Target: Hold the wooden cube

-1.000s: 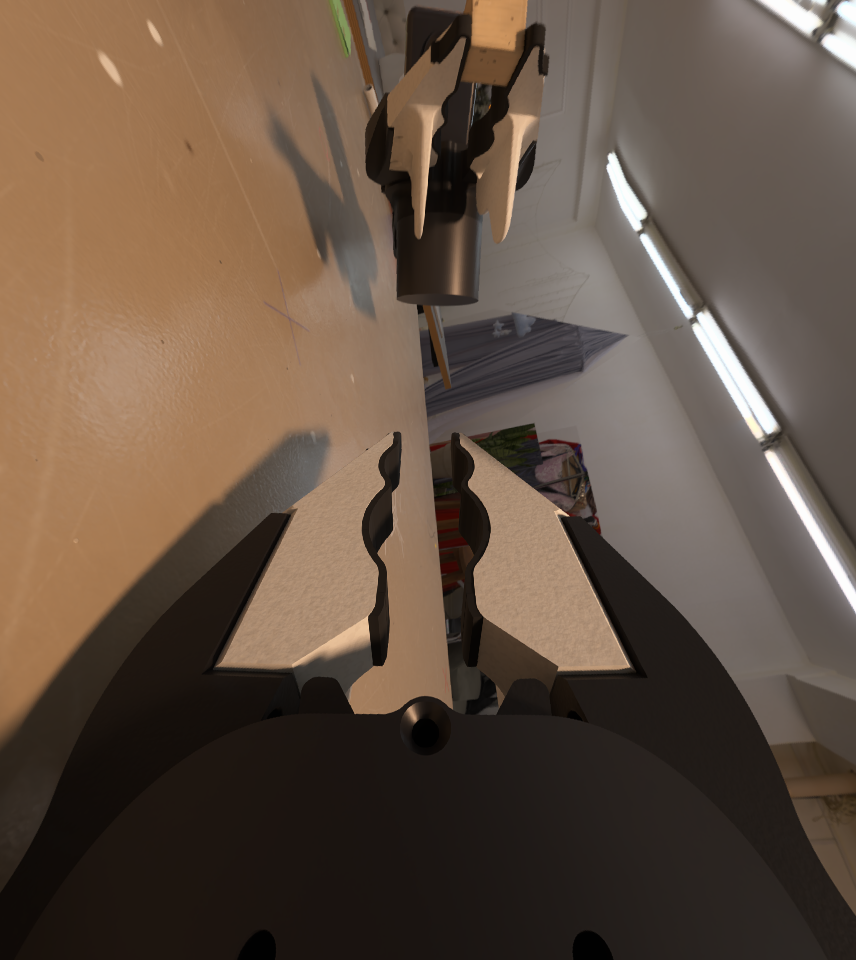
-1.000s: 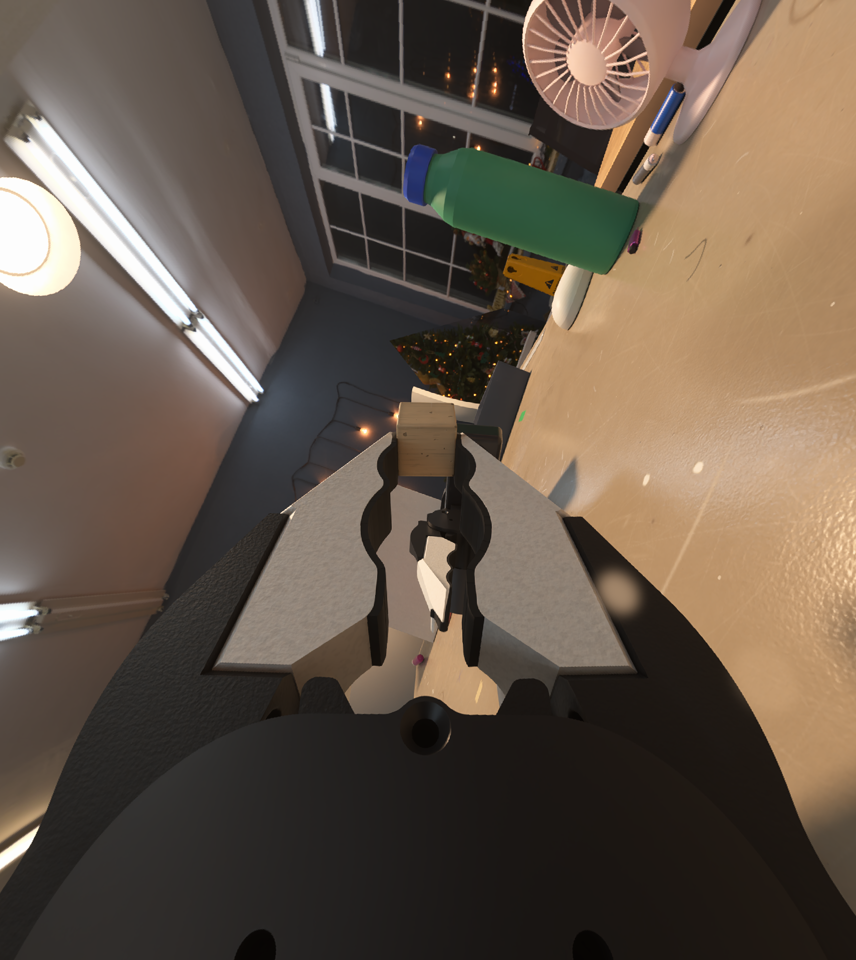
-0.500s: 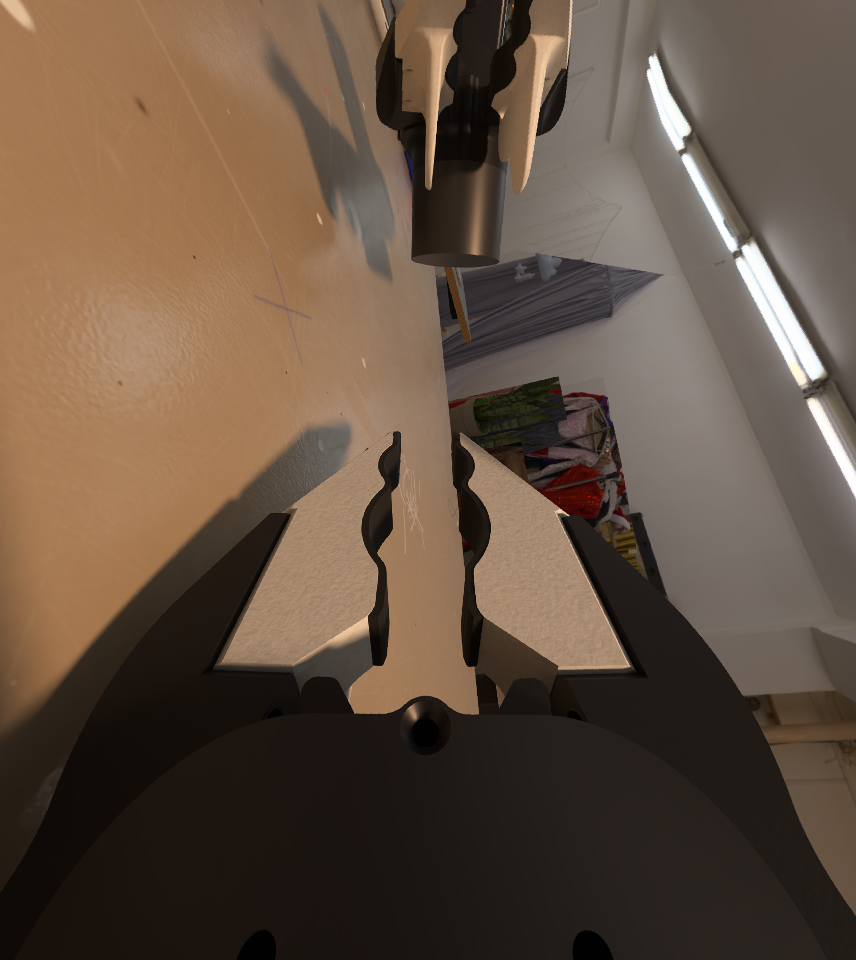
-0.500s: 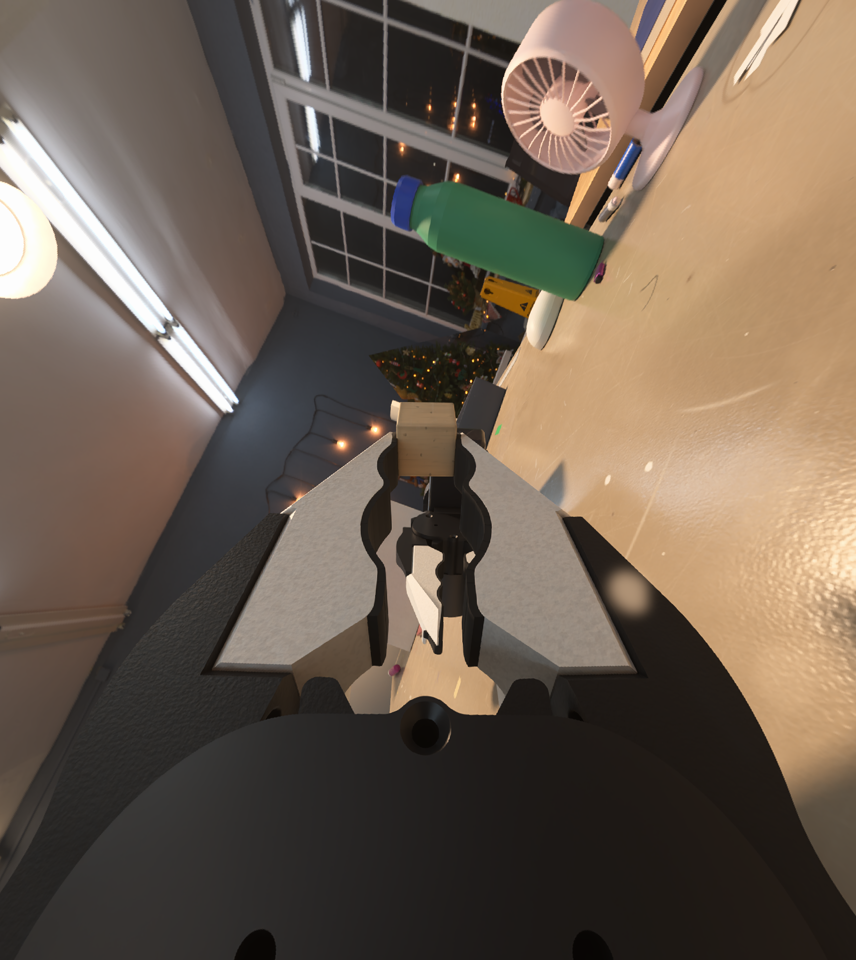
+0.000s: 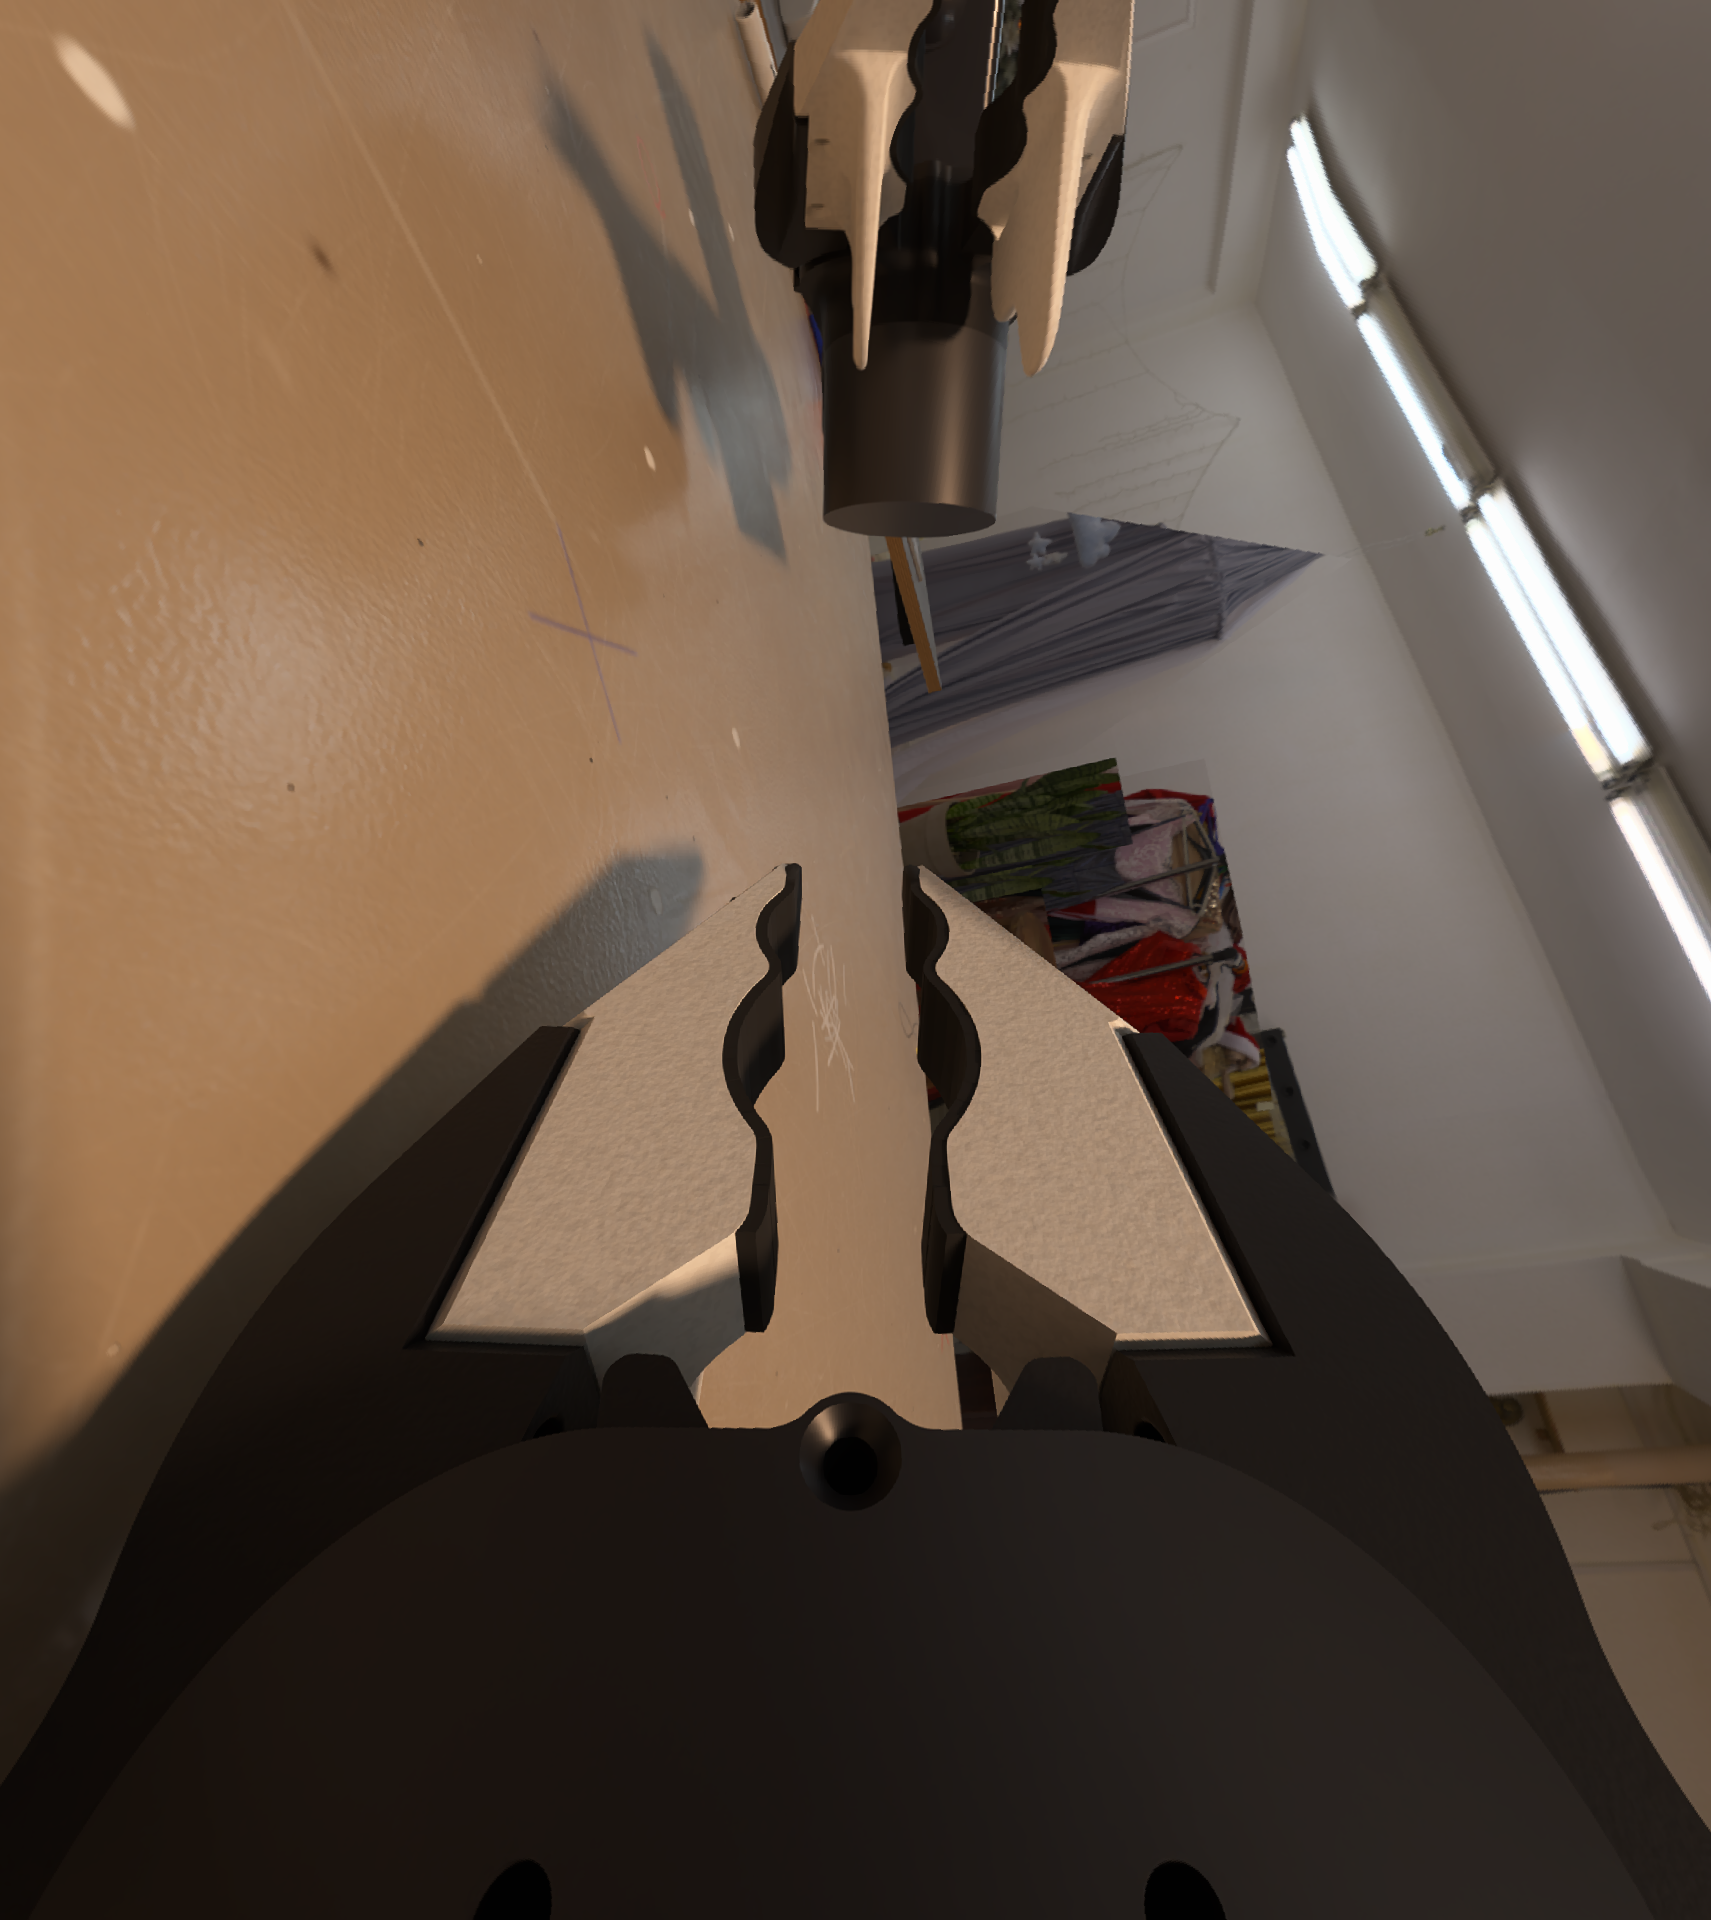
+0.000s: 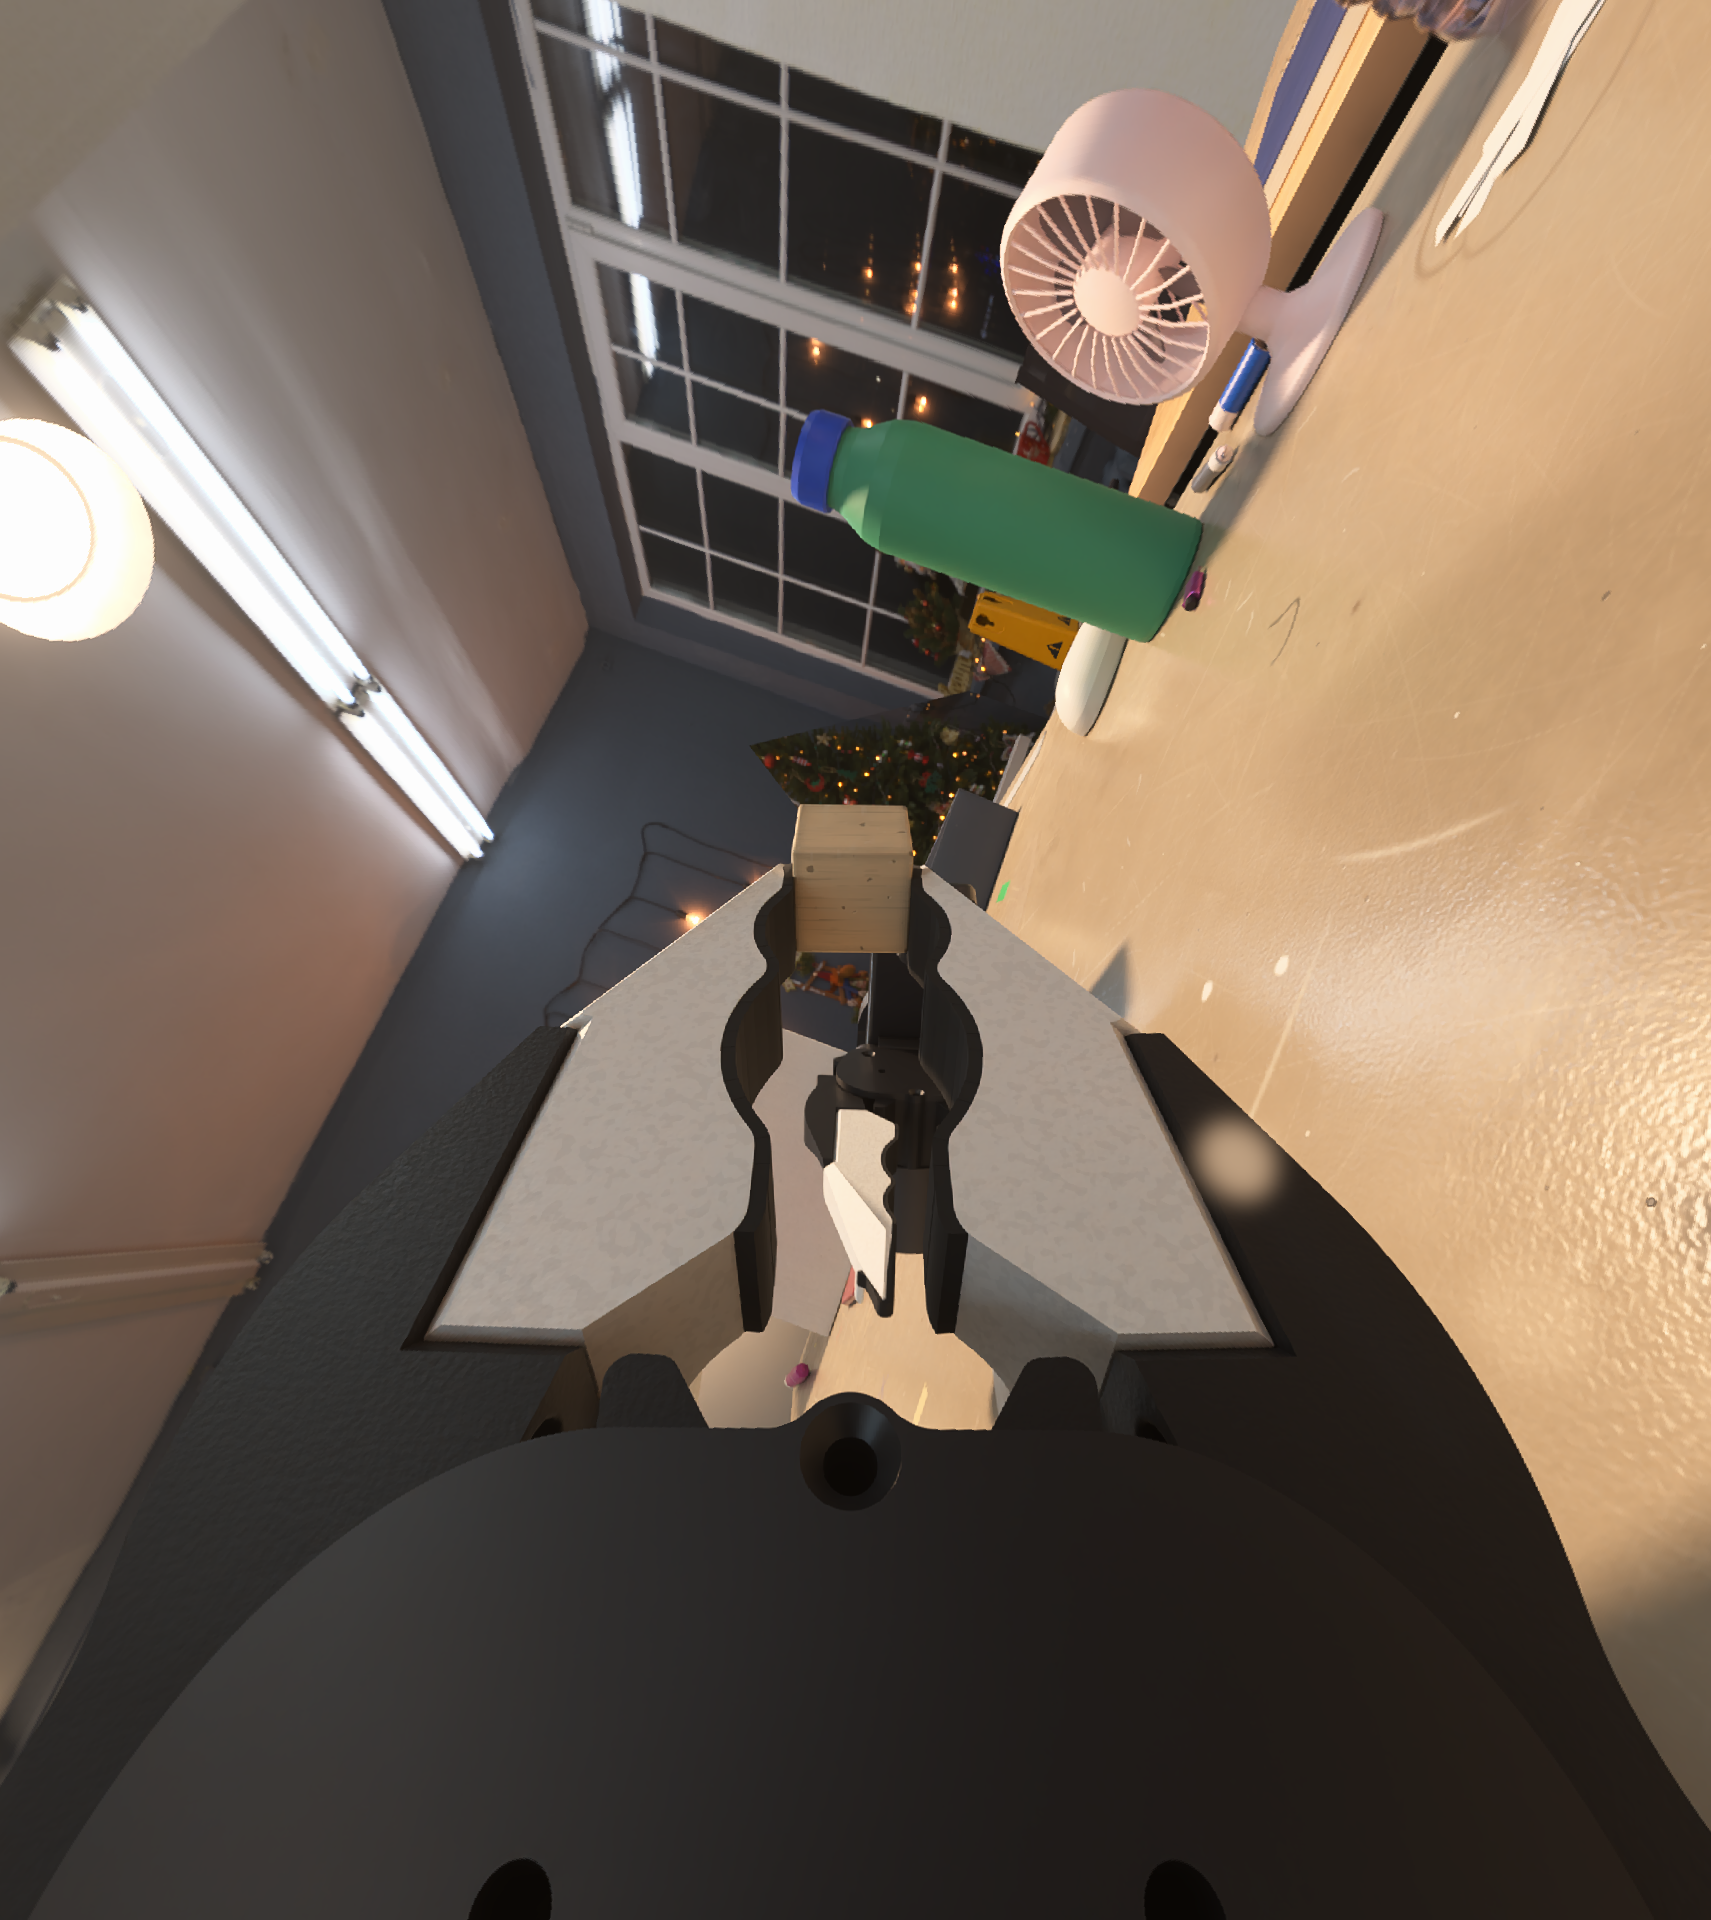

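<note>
The wooden cube [image 6: 851,881] is a small pale block pinched between the fingertips of my right gripper [image 6: 853,904], which is shut on it and holds it off the tan table [image 6: 1453,935]. My left gripper [image 5: 851,883] is open with a narrow gap, and only the table [image 5: 259,623] shows between its fingers. In the left wrist view the right gripper [image 5: 955,156] hangs at the top, its tips and the cube cut off by the frame edge. In the right wrist view the left gripper [image 6: 877,1174] shows farther off, behind the cube.
A green bottle [image 6: 1017,530] with a blue cap stands on the table beyond the cube. A pink desk fan [image 6: 1142,260] stands farther back, with a blue marker [image 6: 1240,379] by its foot. A small white object [image 6: 1090,675] lies near the bottle.
In the left wrist view the right gripper has drifted toward the top edge, taking the cube out of frame. In the right wrist view the bottle and fan have shifted downward. The cube stays gripped.
</note>
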Robot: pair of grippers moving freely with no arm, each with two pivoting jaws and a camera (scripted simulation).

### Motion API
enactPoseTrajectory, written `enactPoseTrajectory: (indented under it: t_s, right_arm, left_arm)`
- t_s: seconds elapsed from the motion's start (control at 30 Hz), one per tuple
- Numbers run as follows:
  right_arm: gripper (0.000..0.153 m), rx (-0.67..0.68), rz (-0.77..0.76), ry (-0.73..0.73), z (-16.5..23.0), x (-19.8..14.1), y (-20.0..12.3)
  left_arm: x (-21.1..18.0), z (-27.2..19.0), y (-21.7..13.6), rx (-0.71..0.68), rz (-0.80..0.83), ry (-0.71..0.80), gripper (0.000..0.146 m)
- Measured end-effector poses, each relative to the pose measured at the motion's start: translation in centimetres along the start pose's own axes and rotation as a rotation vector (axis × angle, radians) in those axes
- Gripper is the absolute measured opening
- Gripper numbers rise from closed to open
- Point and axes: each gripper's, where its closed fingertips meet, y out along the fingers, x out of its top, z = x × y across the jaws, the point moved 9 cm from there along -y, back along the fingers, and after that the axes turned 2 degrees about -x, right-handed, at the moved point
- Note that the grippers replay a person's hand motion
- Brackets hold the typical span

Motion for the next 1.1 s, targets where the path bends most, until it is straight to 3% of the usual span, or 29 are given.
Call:
enactPoseTrajectory:
  t_s: [0.37, 0.67, 1.1]
  right_arm:
    - [0.02, 0.033, 0.023, 0.039, 0.0, -1.0, 1.4]
    - [0.02, 0.067, 0.024, 0.034, 0.5, -1.2, 1.5]
    - [0.02, 0.061, -0.056, 0.042, 0.7, -1.1, -0.7]
  left_arm:
    - [-0.6, -0.2, -0.1, 0.031, 0.008, 0.026, 0.019]
    - [-1.2, -1.1, 1.1, 0.063, 0.101, 0.166, 0.019]
    - [-0.5, -0.7, 2.1, 0.05, 0.135, 0.171, 0.019]
